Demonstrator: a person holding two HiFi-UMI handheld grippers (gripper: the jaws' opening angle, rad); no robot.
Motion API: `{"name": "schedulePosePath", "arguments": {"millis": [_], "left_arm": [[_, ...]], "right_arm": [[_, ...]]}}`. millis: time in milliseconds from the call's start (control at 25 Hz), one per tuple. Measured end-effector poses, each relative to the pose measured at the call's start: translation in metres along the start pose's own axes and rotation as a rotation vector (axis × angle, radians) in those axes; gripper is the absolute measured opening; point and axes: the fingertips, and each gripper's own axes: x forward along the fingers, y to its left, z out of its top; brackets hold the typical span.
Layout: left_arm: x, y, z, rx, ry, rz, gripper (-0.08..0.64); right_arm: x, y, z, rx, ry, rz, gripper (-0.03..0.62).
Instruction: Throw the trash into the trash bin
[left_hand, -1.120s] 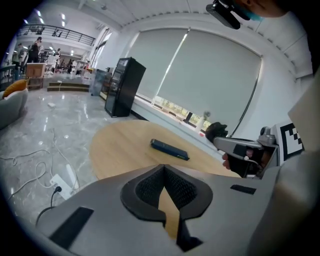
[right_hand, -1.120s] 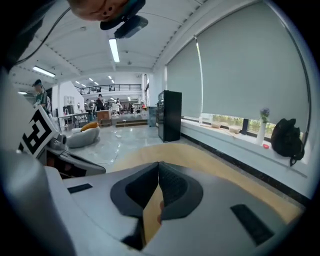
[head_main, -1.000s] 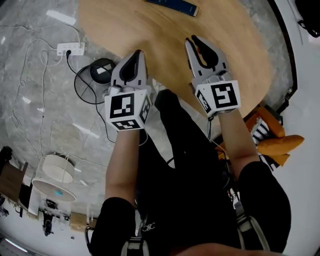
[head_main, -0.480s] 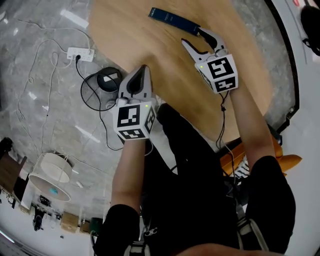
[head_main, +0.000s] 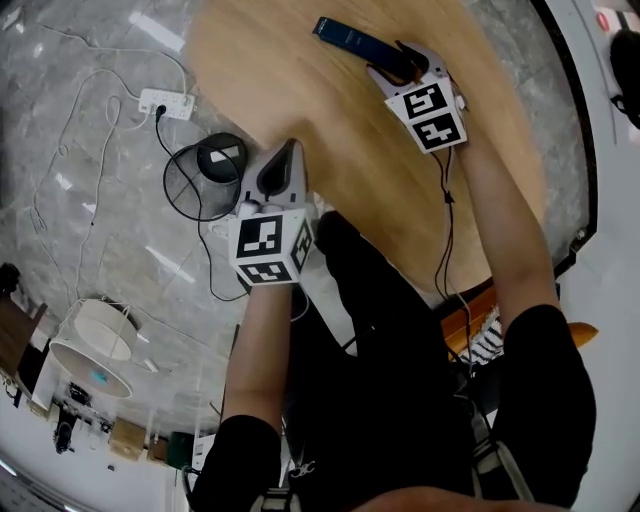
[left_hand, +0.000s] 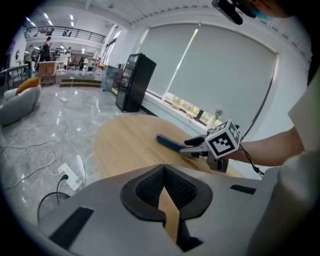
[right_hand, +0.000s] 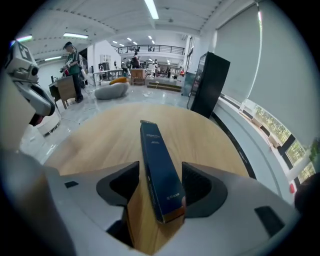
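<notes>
Dark blue box lies flat on the wooden table, at 1 o'clock. Right gripper: jaws just opened wide, straddling the box's near end, not clamped. Left gripper, 8 o'clock from it: jaws closed, empty.

Left arm: bent, forearm bare, kept close to the body.
Left tongs: tilted down over the near edge of the table; jaws together, nothing in them.
Right arm: stretched out across the table toward its far edge.
Right tongs: angled down; jaws have just been opening and stand wide, box between them, pads off it.
</notes>
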Motion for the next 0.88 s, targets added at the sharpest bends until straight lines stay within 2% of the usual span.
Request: {"name": "schedulePosePath", "arguments": {"millis": [160,280,360,440,600,760,880], "left_arm": [[-0.005,0.008,-0.01,-0.014,0.015,0.012,0.012],[-0.006,0.013,-0.015,-0.02,0.025,0.017,0.012],[-0.006,0.016,-0.014,-0.021,0.026,0.021,0.012],[-0.006,0.017,-0.011,-0.021,0.023,0.023,0.012],[-0.007,0.021,-0.004,-0.022,0.015,0.02,0.012],[-0.006,0.026,0.003,-0.022,0.004,0.014,0.012],[-0.006,0.03,0.006,-0.024,0.0,0.005,0.012]], "right_arm": [[0.007,-0.006,-0.003,-0.096,0.039,-0.061,0.227],[0.009,-0.008,0.001,-0.167,0.046,-0.093,0.178],[0.007,-0.01,0.009,-0.157,0.026,-0.114,0.129],[0.001,-0.011,0.017,-0.144,0.002,-0.138,0.111],[-0.021,0.002,0.041,-0.13,-0.085,-0.159,0.102],[-0.055,0.029,0.065,-0.054,-0.199,-0.144,0.101],[-0.076,0.054,0.071,-0.012,-0.243,-0.133,0.101]]}}
